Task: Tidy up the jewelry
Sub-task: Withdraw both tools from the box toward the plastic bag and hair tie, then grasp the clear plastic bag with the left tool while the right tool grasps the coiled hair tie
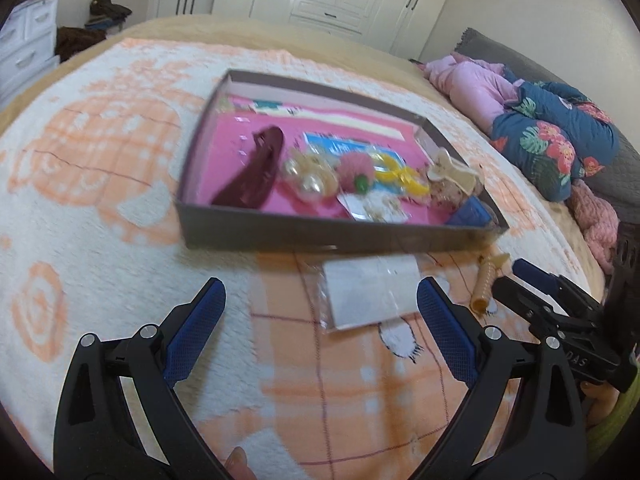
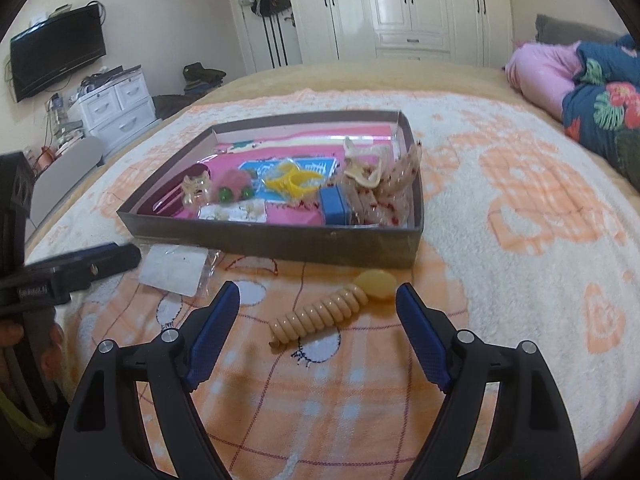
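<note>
A shallow brown box (image 1: 328, 236) (image 2: 280, 238) with a pink floor sits on the blanket and holds several hair clips and trinkets. A clear packet with a white card (image 1: 370, 294) (image 2: 174, 268) lies just in front of it. A beige spiral hair clip (image 2: 320, 314) (image 1: 486, 286) lies to the packet's right. My left gripper (image 1: 320, 292) is open and empty, just short of the packet. My right gripper (image 2: 318, 298) is open and empty, its fingers on either side of the spiral clip, apart from it.
The bed carries a white and orange blanket (image 2: 500, 208). A pink and floral bedding pile (image 1: 532, 128) (image 2: 592, 92) lies at the right. White drawers (image 2: 116, 108) and a wall TV (image 2: 56, 52) stand beyond the bed at left, wardrobes (image 2: 404, 8) behind.
</note>
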Action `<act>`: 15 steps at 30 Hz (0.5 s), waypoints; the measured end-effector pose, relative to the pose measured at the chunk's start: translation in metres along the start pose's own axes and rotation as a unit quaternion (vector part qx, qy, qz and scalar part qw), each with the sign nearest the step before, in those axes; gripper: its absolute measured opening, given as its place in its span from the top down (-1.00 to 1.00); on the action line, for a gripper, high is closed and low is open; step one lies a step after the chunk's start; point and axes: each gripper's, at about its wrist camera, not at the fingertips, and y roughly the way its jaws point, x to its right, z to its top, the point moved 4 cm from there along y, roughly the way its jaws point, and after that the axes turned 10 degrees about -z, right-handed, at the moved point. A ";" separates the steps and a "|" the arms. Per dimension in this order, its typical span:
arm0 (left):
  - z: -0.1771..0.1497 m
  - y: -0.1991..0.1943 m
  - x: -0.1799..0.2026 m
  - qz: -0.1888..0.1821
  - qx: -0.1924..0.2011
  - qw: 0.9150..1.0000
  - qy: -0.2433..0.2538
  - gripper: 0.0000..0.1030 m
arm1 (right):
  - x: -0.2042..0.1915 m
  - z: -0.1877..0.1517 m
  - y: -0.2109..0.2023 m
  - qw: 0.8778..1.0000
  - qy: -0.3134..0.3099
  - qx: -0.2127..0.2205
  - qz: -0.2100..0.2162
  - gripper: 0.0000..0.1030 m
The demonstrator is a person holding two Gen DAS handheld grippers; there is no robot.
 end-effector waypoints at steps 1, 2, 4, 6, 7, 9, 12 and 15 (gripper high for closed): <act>-0.001 0.003 0.002 -0.001 -0.003 1.000 0.001 -0.71 | 0.000 -0.001 0.003 1.000 0.003 -0.005 -0.001 -0.43; -0.003 0.005 0.002 -0.002 -0.005 1.000 0.002 -0.70 | 0.000 -0.002 0.004 1.000 0.005 -0.009 -0.002 -0.41; -0.004 0.009 0.003 -0.007 -0.009 1.000 0.000 -0.70 | 0.000 -0.004 0.010 1.000 0.017 -0.023 -0.001 -0.33; -0.004 0.012 0.004 -0.010 -0.009 1.000 -0.004 -0.70 | 0.000 -0.006 0.016 0.999 0.032 -0.037 0.005 -0.32; -0.003 0.014 0.005 -0.014 -0.009 1.000 -0.006 -0.70 | -0.001 -0.008 0.019 0.998 0.042 -0.045 0.007 -0.32; -0.001 0.016 0.007 -0.022 -0.008 1.000 -0.011 -0.69 | -0.002 -0.008 0.020 0.998 0.050 -0.046 0.008 -0.31; 0.000 0.021 0.010 -0.022 -0.008 1.000 -0.011 -0.67 | -0.006 -0.008 0.020 0.998 0.049 -0.045 0.002 -0.10; -0.001 0.023 0.013 -0.023 -0.009 1.000 -0.008 -0.47 | -0.005 -0.011 0.021 0.998 0.037 -0.044 -0.027 0.22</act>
